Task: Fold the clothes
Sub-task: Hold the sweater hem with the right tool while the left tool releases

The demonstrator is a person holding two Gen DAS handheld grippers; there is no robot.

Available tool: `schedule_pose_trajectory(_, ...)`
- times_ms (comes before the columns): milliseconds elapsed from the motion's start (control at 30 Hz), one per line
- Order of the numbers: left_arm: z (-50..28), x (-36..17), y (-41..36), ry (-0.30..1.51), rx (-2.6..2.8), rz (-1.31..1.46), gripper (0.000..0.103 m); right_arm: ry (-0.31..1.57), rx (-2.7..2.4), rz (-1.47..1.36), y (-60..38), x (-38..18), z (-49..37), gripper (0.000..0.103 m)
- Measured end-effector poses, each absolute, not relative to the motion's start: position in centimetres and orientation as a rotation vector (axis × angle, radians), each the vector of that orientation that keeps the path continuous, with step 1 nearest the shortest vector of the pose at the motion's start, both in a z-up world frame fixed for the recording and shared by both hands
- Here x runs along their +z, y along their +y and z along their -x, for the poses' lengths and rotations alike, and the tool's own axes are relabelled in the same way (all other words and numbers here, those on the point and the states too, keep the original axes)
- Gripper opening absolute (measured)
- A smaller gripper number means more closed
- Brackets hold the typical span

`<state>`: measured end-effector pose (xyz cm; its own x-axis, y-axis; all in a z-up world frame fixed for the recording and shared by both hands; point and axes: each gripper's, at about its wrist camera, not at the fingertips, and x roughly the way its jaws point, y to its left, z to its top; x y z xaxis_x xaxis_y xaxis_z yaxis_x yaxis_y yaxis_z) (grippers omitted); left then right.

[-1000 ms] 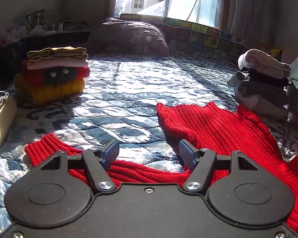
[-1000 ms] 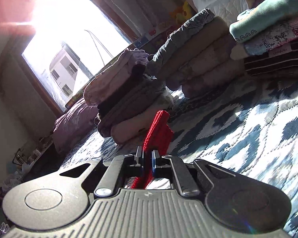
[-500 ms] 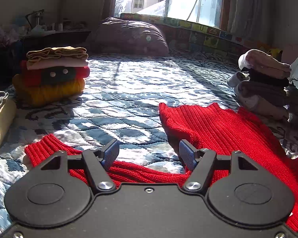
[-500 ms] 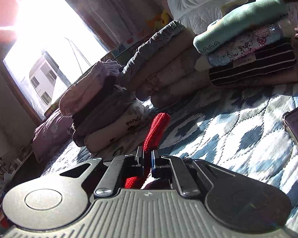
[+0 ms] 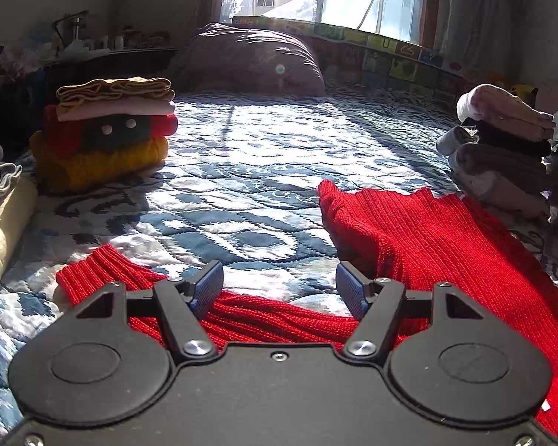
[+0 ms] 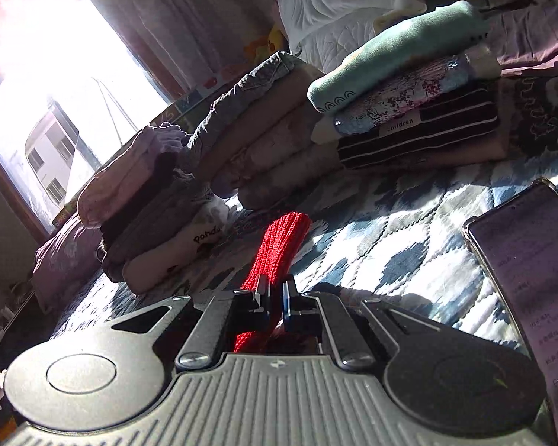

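Observation:
A red knitted sweater (image 5: 439, 245) lies spread on the blue patterned quilt (image 5: 249, 171), its body at the right and one sleeve (image 5: 104, 271) stretched to the left. My left gripper (image 5: 279, 290) hovers open just above the sleeve, nothing between its fingers. In the right wrist view the other red sleeve (image 6: 282, 245) sticks out forward, and my right gripper (image 6: 275, 293) is shut on it, close to the quilt (image 6: 390, 230).
Folded stacks stand around: a yellow, red and tan pile (image 5: 108, 133) at the left, a pale folded item (image 5: 0, 238) at the left edge, beige and dark piles (image 5: 502, 148) at the right. A phone (image 6: 532, 271) lies on the quilt. A purple pillow (image 5: 253, 59) rests under the window.
The right gripper has swung rightwards with the red sleeve, bringing the striped pile and the phone into view. The left gripper has barely moved and stays open.

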<state>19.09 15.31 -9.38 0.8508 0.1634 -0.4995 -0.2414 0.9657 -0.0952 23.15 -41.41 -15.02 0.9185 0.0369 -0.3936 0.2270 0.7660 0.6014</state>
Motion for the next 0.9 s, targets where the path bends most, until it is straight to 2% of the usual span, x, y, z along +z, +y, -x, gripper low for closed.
schedule_pose_trajectory(167,-19.0,-9.4,15.7,0.518,0.222,0.165,0.067,0.496,-0.155,-0.656,-41.0,-15.8,-23.9,0.01)
schedule_pose_trajectory(400,-19.3,-9.5,15.9,0.521,0.222,0.172,0.067,0.464,-0.233,-0.572,-40.5,-14.1,-23.5,0.027)
schedule_pose_trajectory(600,-20.1,-9.5,15.8,0.53,0.209,0.206,0.067,0.41,-0.155,-0.497,-38.5,-12.1,-24.2,0.027)
schedule_pose_trajectory(900,-23.0,-10.0,16.5,0.543,0.16,0.395,0.068,0.443,0.118,-0.384,-31.9,-10.2,-29.6,0.027)
